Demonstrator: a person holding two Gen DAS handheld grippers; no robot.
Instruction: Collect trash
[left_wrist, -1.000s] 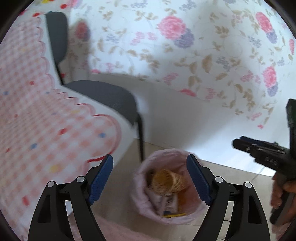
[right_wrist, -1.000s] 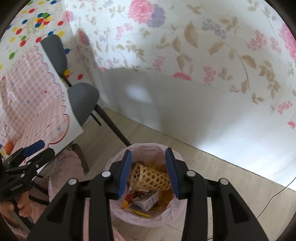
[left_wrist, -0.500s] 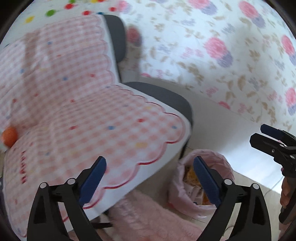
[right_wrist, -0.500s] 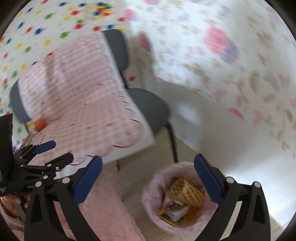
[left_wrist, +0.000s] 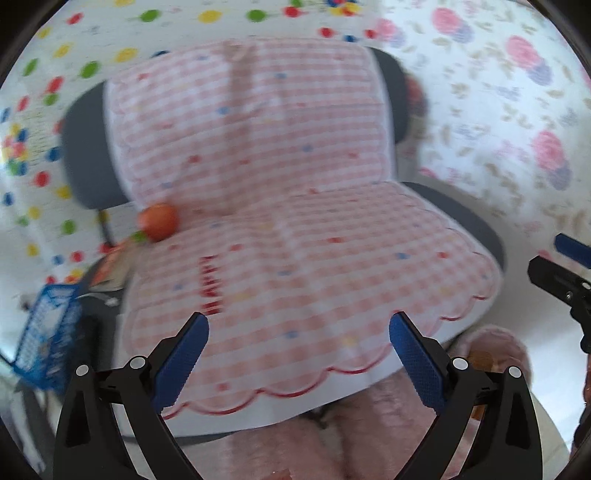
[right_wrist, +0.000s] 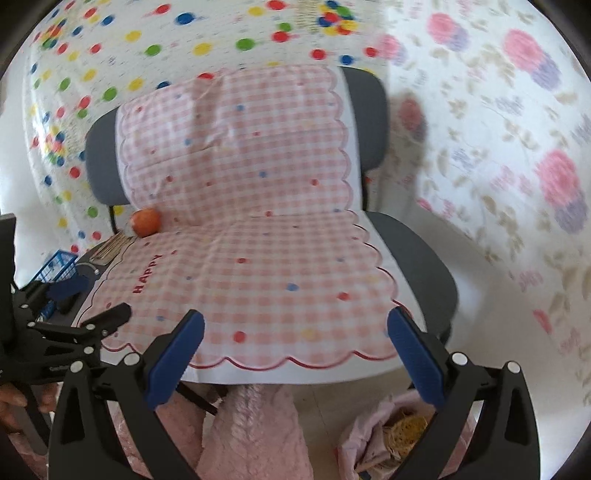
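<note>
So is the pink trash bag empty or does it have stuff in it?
Not empty: the pink trash bag holds a woven yellow item.

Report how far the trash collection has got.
Done: the pink-lined bin already holds a woven basket and other scraps. In hand: nothing; left gripper and right gripper are open and empty. Possibly left: the orange fruit on the chair.

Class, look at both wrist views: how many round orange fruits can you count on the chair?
1. A single orange fruit sits at the back left corner of the seat, on the pink gingham cover, against the backrest. Others may be hidden beyond the frame.
</note>
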